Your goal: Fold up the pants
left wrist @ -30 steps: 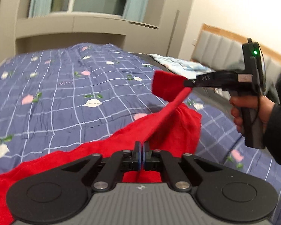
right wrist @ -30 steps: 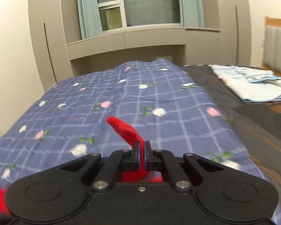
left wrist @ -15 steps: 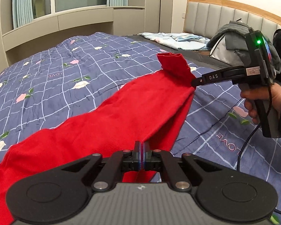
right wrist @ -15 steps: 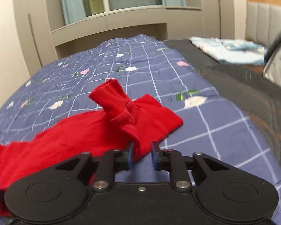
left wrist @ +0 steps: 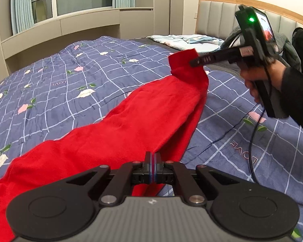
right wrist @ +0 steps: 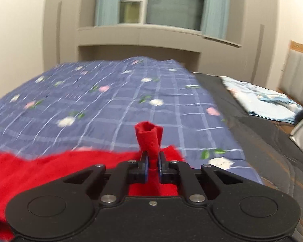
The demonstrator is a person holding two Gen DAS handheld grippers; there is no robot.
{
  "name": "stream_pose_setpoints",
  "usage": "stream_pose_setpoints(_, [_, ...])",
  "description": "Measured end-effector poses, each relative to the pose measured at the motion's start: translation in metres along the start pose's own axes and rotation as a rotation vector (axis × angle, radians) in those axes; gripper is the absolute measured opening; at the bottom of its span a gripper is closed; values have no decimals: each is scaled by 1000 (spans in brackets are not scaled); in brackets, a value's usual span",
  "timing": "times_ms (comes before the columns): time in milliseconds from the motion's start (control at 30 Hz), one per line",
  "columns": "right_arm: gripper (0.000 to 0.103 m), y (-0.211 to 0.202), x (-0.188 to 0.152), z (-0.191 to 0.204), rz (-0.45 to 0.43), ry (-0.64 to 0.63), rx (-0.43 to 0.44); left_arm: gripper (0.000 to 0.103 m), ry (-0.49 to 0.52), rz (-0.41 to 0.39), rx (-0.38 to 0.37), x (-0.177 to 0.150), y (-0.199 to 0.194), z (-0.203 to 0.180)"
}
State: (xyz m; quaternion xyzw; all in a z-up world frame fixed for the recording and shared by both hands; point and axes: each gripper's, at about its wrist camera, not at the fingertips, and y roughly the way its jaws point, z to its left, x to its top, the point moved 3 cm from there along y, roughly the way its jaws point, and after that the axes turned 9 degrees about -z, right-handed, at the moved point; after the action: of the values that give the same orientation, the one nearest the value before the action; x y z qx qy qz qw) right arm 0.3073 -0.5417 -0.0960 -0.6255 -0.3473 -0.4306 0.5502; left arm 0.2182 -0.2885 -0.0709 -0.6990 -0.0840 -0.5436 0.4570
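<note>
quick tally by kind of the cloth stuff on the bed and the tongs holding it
Red pants: 1
Blue flowered quilt: 1
Light blue bedding by the headboard: 1
Grey garment pile: 1
Tongs: 2, the left tongs and the right tongs, both pinching the pants; the right jaws have just been closing.
Total: 6

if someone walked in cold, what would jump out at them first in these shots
The bright red pants would catch the eye first, stretched in a long band across the blue floral quilt. Next, the left gripper pinches the cloth's near edge, while the right gripper, whose jaws have just been closing, clamps a bunched end lifted above the quilt. Pale blue bedding lies by the padded headboard behind.
</note>
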Motion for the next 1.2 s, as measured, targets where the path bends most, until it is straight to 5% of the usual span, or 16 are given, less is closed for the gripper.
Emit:
stream_pose_setpoints(300, [12,27,-27,-53,113,151,-49,0,35,58,7,-13,14,-9])
stream_pose_setpoints(433, [29,30,-39,-57,130,169,-67,2,-5,80,-12,-15,15,-4])
stream_pose_setpoints(500, [40,27,-40,-57,129,177,-89,12,-39,82,-29,-14,13,0])
stream_pose_setpoints(633, [71,10,-35,-41,102,127,-80,70,-82,84,-48,-12,5,3])
stream_pose_setpoints(767, [90,-11,-32,-6,79,68,13,75,-164,114,-45,-12,-1,12])
stream_pose_setpoints(933, [97,-23,-50,46,125,-53,129,82,-301,175,5,-22,-19,35])
stream_pose_setpoints(1033, [102,-23,-64,64,148,-141,114,90,-324,151,61,-25,-42,49])
stream_pose_setpoints(1200, [102,-36,-56,66,136,-77,52,98,-361,122,161,-32,-83,75])
